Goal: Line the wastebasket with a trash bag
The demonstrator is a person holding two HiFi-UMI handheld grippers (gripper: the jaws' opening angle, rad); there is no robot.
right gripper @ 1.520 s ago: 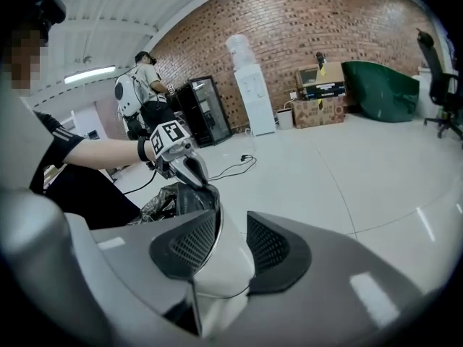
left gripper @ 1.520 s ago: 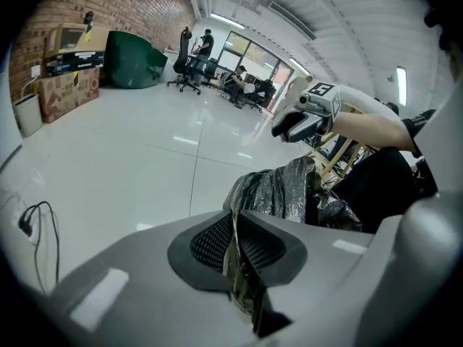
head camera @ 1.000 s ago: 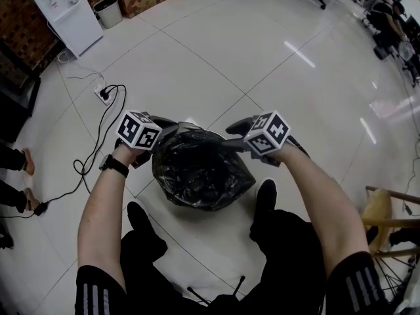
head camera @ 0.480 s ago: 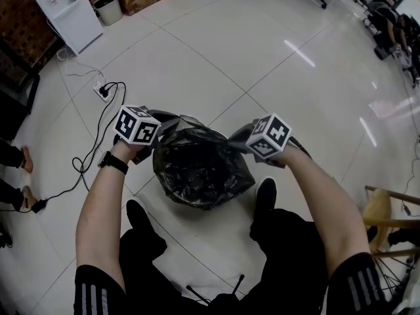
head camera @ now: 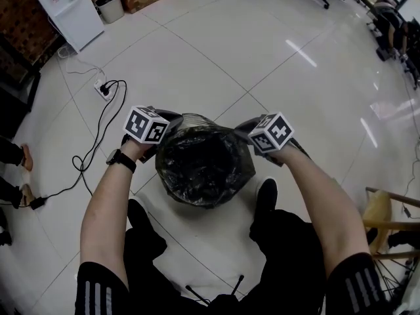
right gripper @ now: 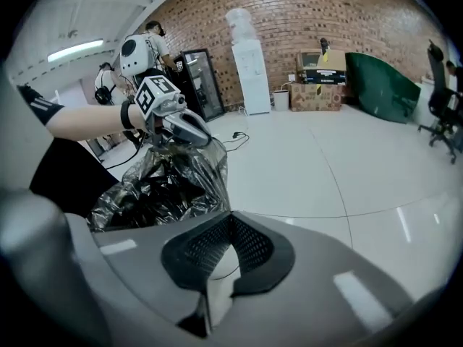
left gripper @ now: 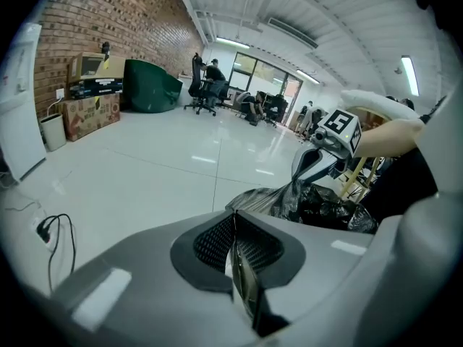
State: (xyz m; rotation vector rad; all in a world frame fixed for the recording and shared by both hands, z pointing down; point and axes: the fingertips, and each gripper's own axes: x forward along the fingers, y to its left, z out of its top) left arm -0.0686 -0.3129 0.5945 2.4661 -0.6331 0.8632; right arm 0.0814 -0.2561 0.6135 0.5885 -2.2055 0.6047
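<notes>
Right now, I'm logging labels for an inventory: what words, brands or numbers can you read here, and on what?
No text can be read.
Cardboard boxes: print too small and blurred to read.
Marker cubes: black-and-white square patterns only, no words.

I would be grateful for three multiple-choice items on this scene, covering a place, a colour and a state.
1. The trash bag sits: A) between the left gripper and right gripper B) on a table C) on a shelf.
2. The bag is: A) white B) black C) blue.
3. The left gripper is: A) wide open B) shut on bag film C) shut on a bottle.
1 A, a gripper flanks each side; 2 B, its film is black; 3 B, film shows between closed jaws.
</notes>
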